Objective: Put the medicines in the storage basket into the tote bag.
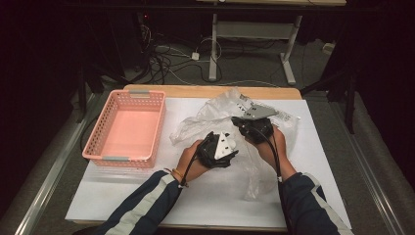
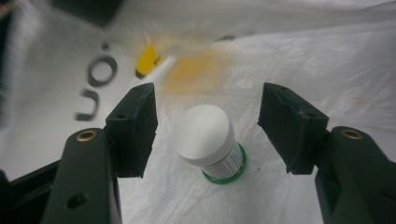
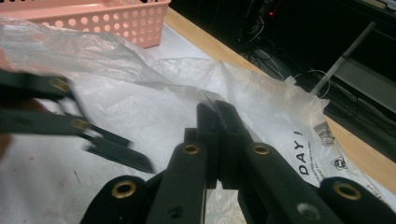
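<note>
On the white sheet (image 1: 210,196) covering the table, a crumpled clear plastic bag (image 1: 205,117) lies mid-table, and both my grippers are at it. My left gripper (image 2: 208,128) is inside the bag's mouth, jaws spread wide apart, touching nothing. Between them, a little beyond the tips, stands a small bottle (image 2: 210,140) with a white cap, a printed label and a green base, tilted somewhat toward the camera, resting on the white film. Behind it, blurred through the plastic, is a yellow patch (image 2: 148,59) I cannot identify, plus grey lettering on the bag. My right gripper (image 3: 219,116) has its jaws pressed together on a fold of the bag's upper layer; the film rises around the tips, and black print reading "DAY!" (image 3: 303,156) shows on the plastic to the right. In the right gripper view the left gripper's arms (image 3: 60,121) appear blurred at the left. From the high view, the left gripper (image 1: 219,148) sits just beside the right gripper (image 1: 253,126), both over the bag. A pink basket (image 1: 100,142) stands at the table's left, apart from the bag, nothing visible inside.
</note>
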